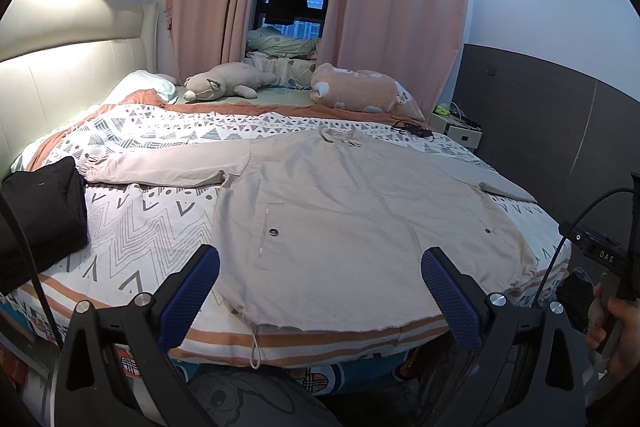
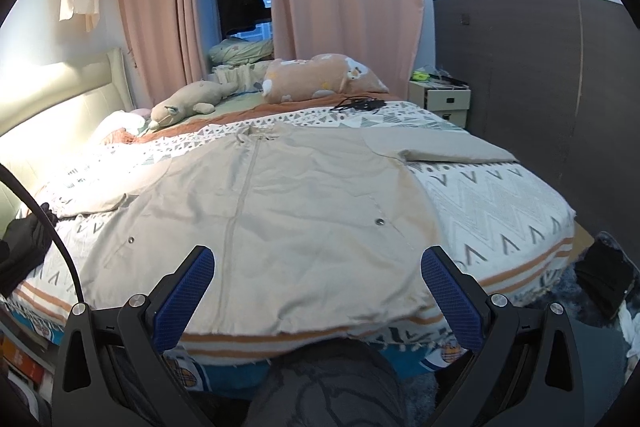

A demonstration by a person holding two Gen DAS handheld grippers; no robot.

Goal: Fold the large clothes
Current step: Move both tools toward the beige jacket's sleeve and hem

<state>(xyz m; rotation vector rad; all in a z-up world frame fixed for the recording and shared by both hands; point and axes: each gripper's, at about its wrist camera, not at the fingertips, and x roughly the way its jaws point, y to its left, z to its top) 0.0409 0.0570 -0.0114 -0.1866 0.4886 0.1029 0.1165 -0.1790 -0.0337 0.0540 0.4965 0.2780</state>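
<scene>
A large beige jacket (image 1: 344, 203) lies flat, front up, on the patterned bedspread (image 1: 148, 219), collar toward the far side and hem at the near bed edge. Its left sleeve (image 1: 156, 169) stretches out to the left; the right sleeve (image 2: 444, 149) reaches toward the right bed edge. The same jacket (image 2: 288, 203) fills the middle of the right wrist view. My left gripper (image 1: 320, 267) hangs open over the hem, holding nothing. My right gripper (image 2: 318, 265) is open too, above the hem, with nothing between its blue pads (image 2: 452, 301).
A folded black garment (image 1: 40, 211) sits on the bed's left edge. A plush toy (image 1: 224, 83) and a pink pillow (image 1: 364, 91) lie at the far side. Black cables (image 2: 360, 104) rest near the pillow. A white nightstand (image 2: 440, 99) stands right. A person's hand (image 1: 616, 327) holds the other gripper.
</scene>
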